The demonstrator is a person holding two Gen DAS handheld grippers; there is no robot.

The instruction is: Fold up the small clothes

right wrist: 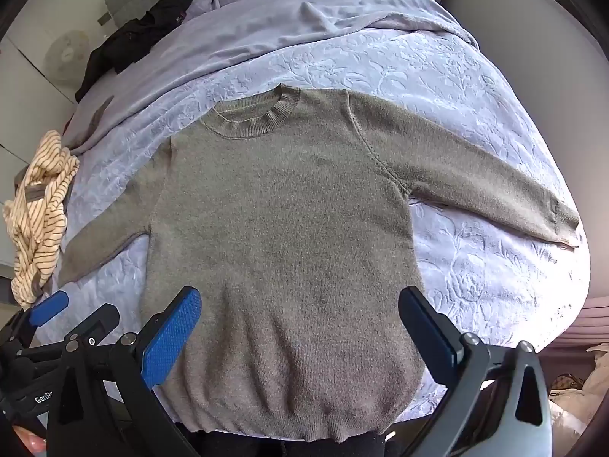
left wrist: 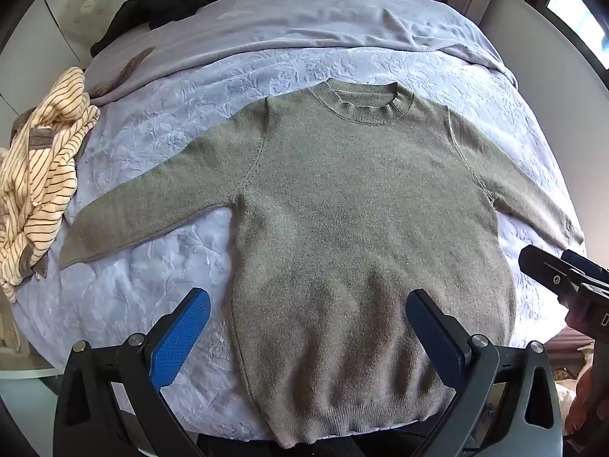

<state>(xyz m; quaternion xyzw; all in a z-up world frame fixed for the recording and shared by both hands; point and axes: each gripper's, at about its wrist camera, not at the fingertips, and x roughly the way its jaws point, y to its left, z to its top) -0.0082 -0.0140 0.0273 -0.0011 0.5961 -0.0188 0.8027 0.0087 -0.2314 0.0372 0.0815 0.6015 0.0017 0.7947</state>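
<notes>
No containers in view. Sweater (left wrist: 354, 205) lies flat, front up, on the bed (left wrist: 190, 87), collar away from the cameras, hem at the near bed edge, both sleeves spread out to the sides. Left sleeve cuff ends just beside a striped garment (left wrist: 38, 190) bunched at the bed's left edge; right cuff (right wrist: 563, 224) reaches near the right edge. Bare quilt shows on both sides of the body under the sleeves, and a wide strip beyond the collar up to a folded-back blanket (left wrist: 304, 26). Black clothes (left wrist: 171, 0) sit far off at the back left (well apart from the sweater).

Left gripper (left wrist: 308, 331) hangs over the sweater's lower left side, angled steeply down, jaws spread wide, nothing between the pads. Right gripper (right wrist: 300, 327) hangs over the lower middle-right, same steep angle, jaws also wide apart and empty. The two sit side by side, each visible at the edge of the other's view.
</notes>
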